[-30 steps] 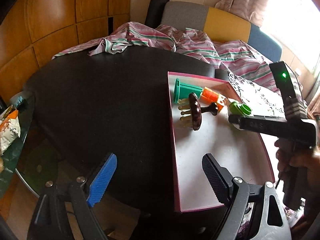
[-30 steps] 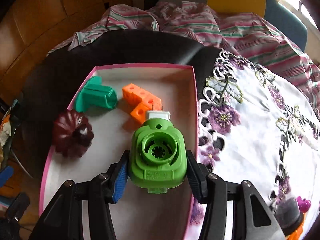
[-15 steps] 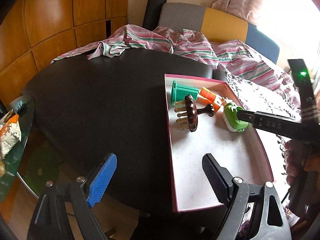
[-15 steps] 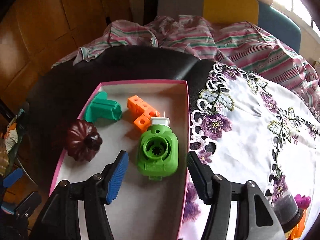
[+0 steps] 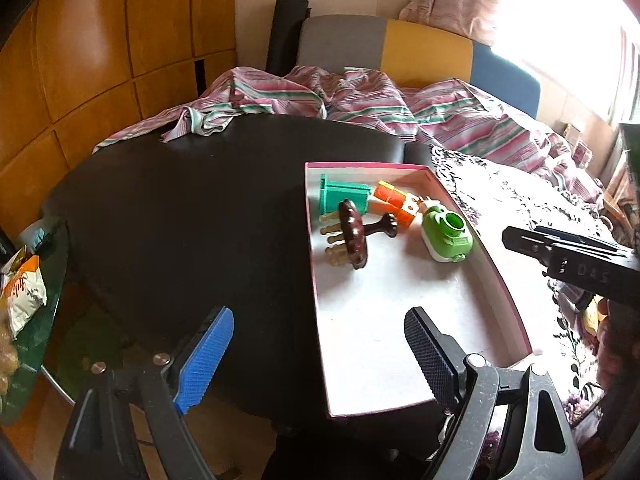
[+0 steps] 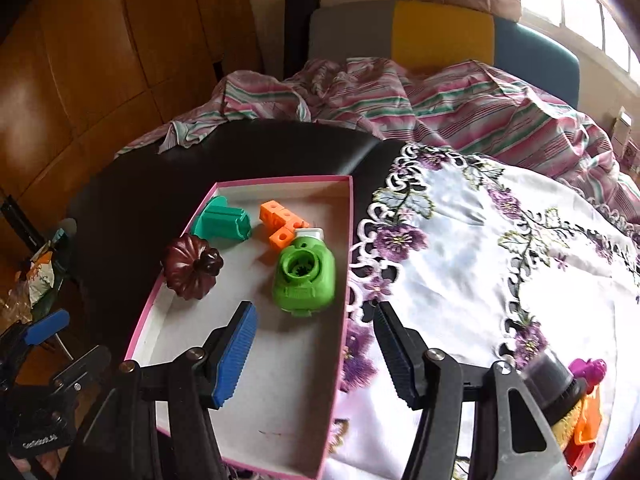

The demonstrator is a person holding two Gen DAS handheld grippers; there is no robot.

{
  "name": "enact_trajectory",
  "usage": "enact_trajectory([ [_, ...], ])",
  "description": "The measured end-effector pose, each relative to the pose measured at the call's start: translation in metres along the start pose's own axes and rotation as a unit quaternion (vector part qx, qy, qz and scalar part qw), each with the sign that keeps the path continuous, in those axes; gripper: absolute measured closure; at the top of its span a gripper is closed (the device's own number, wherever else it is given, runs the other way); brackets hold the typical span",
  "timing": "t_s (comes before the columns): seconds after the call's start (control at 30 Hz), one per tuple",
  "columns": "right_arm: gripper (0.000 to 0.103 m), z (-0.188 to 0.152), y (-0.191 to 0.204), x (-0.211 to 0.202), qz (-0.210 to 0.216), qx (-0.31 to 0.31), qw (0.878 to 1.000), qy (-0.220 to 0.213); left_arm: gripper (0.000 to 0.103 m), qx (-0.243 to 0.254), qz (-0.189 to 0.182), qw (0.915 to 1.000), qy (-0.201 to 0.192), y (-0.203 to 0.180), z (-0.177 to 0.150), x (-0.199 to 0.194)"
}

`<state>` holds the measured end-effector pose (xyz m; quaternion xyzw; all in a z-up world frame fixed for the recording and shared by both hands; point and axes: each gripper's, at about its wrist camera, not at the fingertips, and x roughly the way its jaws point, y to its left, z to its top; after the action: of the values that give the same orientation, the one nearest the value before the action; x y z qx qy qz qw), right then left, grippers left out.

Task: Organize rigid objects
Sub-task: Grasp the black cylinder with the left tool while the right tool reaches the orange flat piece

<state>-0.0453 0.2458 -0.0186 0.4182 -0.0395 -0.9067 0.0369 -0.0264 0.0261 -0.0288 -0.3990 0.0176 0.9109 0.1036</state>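
A pink-rimmed white box (image 5: pixel 516 320) (image 6: pixel 152 312) lies on the black table. Inside it are a bright green plastic piece (image 5: pixel 446 236) (image 6: pixel 304 276), linked orange cubes (image 5: pixel 396 200) (image 6: pixel 280 224), a teal block (image 5: pixel 344 196) (image 6: pixel 222 222) and a dark brown pronged massager (image 5: pixel 354 234) (image 6: pixel 192 266). My right gripper (image 6: pixel 316 352) is open and empty, over the box's right rim, just behind the green piece. My left gripper (image 5: pixel 316 354) is open and empty over the box's left front edge.
A white embroidered cloth with purple flowers (image 6: pixel 500 264) covers the table to the right of the box. Small toys (image 6: pixel 580 400) lie at its front right. A striped cloth (image 5: pixel 360 100) is bunched at the back. A glass side table with snack bags (image 5: pixel 24 292) stands at left.
My right gripper opened and let go of the green piece, which now rests in the box. The gripper then pulled back and up, away from it. My left gripper stayed open.
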Motion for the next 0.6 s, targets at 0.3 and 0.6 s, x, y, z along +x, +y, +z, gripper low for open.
enact_trajectory([
  [0.3,0.042,-0.006,-0.042,-0.027,-0.031,0.027,0.999,-0.017,0.015,0.027,-0.011,0.9996,-0.003,-0.02,0.001,-0.004],
  [0.6,0.042,-0.018,-0.123,-0.068,-0.094,0.098,0.99,-0.041,0.015,0.058,-0.052,0.9969,0.006,-0.054,0.008,-0.002],
])
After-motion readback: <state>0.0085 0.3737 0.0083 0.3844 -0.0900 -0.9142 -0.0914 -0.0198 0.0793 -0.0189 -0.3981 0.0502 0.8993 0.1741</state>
